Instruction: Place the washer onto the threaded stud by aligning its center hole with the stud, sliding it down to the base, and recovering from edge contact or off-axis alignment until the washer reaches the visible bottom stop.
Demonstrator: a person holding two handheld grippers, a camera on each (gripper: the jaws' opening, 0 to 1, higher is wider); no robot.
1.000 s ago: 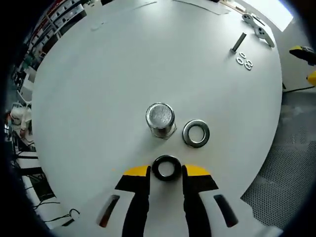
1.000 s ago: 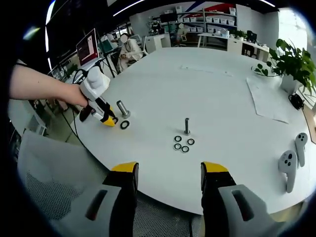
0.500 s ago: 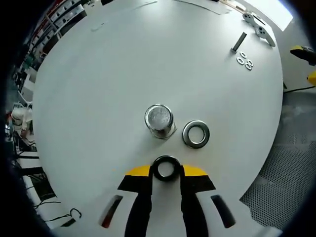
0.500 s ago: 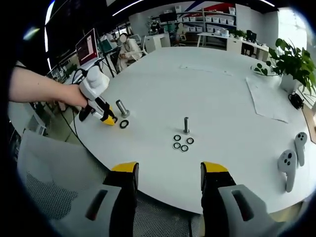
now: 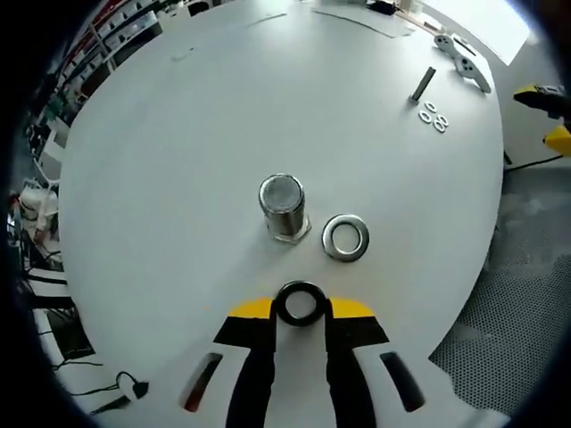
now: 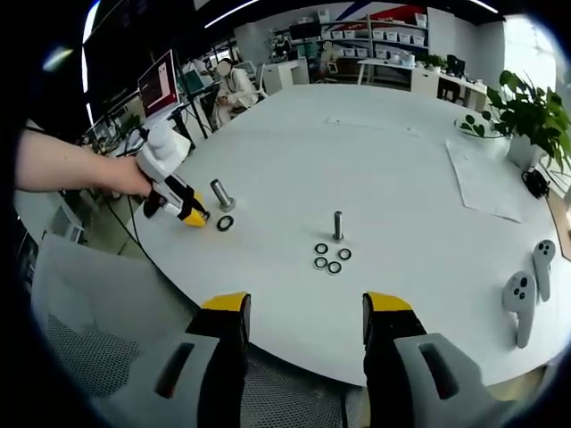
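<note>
A thick threaded stud (image 5: 284, 207) stands upright on the white round table (image 5: 178, 134). A silver washer (image 5: 345, 238) lies flat just to its right. My left gripper (image 5: 300, 308) is shut on a black washer (image 5: 300, 303), held level just short of the stud. The right gripper view has the stud (image 6: 220, 194) at the table's left edge, a washer (image 6: 225, 223) lying beside it, and the left gripper (image 6: 183, 211) in a person's hand. My right gripper (image 6: 303, 312) stands open, nothing between its fingers, off the near table edge.
A thinner stud (image 6: 337, 226) with three small washers (image 6: 326, 259) stands mid-table. Two white controllers (image 6: 526, 294) lie at the right edge, and papers (image 6: 486, 183) and a potted plant (image 6: 531, 111) sit beyond. Perforated flooring (image 5: 517, 294) lies past the table rim.
My left jaws closed from either side onto the black washer. Since then the left view has drawn back a little from the stud. The right gripper has stayed put.
</note>
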